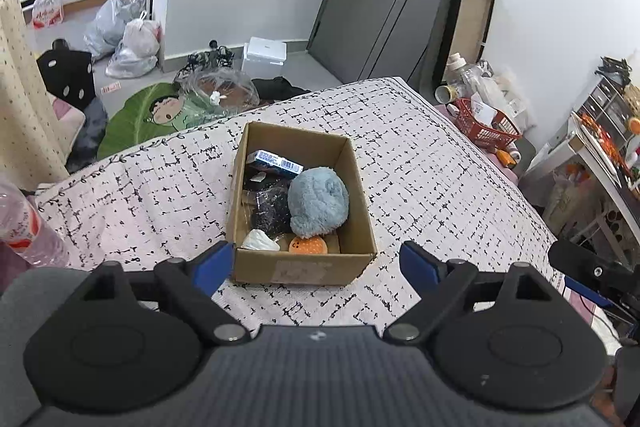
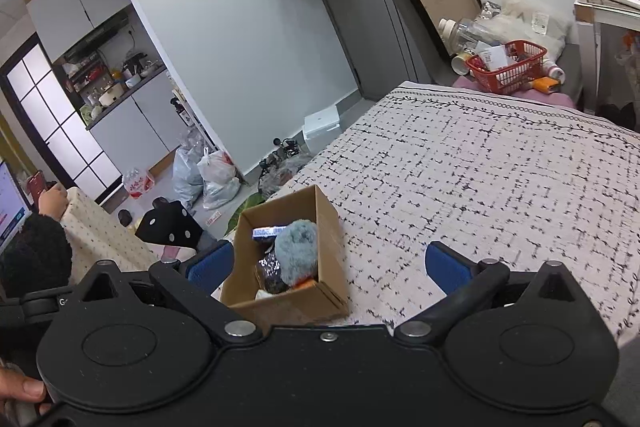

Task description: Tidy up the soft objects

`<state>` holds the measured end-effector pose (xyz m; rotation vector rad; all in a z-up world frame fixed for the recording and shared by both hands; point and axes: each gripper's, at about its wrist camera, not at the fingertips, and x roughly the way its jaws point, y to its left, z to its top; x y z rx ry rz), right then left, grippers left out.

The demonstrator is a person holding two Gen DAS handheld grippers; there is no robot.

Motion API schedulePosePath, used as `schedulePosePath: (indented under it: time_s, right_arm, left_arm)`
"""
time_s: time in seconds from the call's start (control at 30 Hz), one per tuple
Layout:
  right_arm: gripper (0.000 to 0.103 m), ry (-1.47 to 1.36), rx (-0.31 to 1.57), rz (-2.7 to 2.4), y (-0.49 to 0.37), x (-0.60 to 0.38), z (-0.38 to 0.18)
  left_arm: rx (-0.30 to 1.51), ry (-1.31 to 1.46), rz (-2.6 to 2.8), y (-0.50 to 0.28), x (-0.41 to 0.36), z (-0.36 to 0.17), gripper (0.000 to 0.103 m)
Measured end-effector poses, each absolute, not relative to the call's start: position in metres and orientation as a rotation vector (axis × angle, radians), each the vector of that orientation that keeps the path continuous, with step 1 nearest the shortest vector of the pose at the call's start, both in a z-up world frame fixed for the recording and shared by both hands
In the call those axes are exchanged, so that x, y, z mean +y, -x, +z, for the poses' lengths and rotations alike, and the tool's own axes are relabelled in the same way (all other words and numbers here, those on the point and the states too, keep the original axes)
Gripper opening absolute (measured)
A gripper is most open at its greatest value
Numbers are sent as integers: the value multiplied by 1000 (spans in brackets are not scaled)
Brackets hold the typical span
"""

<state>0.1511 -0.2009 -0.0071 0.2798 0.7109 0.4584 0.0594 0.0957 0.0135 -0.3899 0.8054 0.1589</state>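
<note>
Blue plush ball [image 1: 318, 202] sits inside the cardboard box [image 1: 362, 203] on the bed cover [image 1: 440, 179], w/ other small bits packed beside it (probably gathered for sorting). Left gripper [image 1: 316, 265] and right gripper [image 2: 328, 265] both spread wide, holding nothing.

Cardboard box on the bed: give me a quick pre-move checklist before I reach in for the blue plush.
1. Left gripper open: ok, jaws spread wide and empty.
2. Right gripper open: ok, also empty.
3. Cardboard box upright with its top open: ok.
4. Blue plush reachable: ok, it sits on top of the other contents on the box's right side.
5. Neighbours clear of the grasp: not ok, a dark glittery packet and an orange disc touch it.
6. Box held steady: not ok, neither gripper touches it.
</note>
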Motion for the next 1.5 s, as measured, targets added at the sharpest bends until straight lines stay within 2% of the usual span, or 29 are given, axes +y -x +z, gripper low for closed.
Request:
schedulePosePath:
  time_s: [0.33, 0.47, 1.5]
  right_arm:
    - [103, -257, 703, 444, -122, -216, 6]
    - [103, -229, 715, 440, -114, -216, 10]
    - [103, -86, 755, 419, -72, -205, 16]
  left_arm:
    - [781, 327, 152, -32, 80, 29, 97]
    - [767, 308, 146, -20, 75, 35, 102]
    - [683, 138, 109, 34, 59, 58, 102]
